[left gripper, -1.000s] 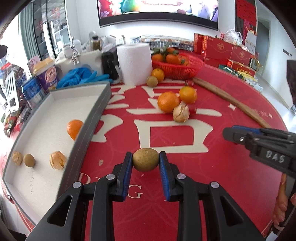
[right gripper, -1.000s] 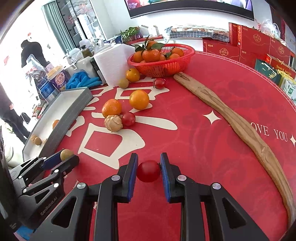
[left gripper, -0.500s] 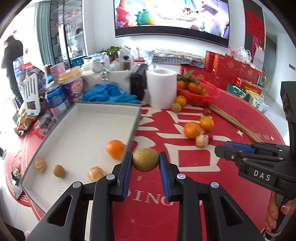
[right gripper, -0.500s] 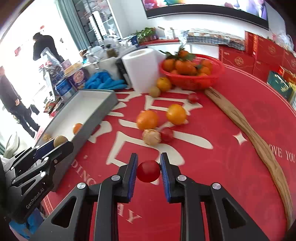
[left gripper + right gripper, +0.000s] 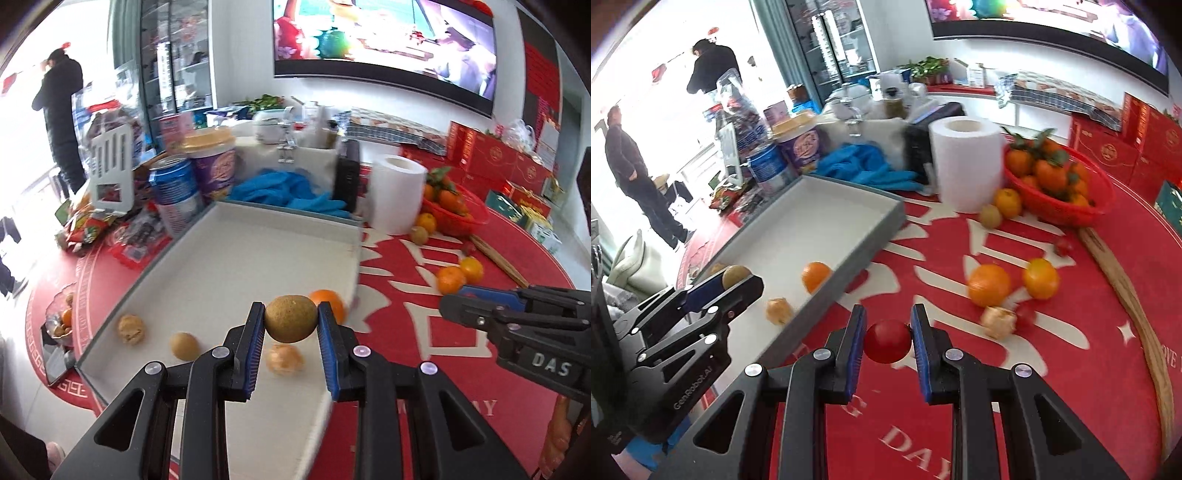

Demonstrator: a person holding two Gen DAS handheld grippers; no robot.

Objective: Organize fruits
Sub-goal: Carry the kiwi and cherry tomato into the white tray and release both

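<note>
Red round tablecloth (image 5: 1052, 387) under everything. Grey-walled rectangular tray (image 5: 280, 258), smooth white floor. My left gripper (image 5: 291, 325) pinches a rough brown kiwi (image 5: 291, 319) above the tray; my right gripper (image 5: 888, 341) clamps a glossy red tomato (image 5: 887, 340) over cloth just beside the tray.

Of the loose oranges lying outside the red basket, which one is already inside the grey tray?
The orange by the tray's near wall, beside a peeled fruit. The other three loose oranges lie on the red tablecloth.
</note>
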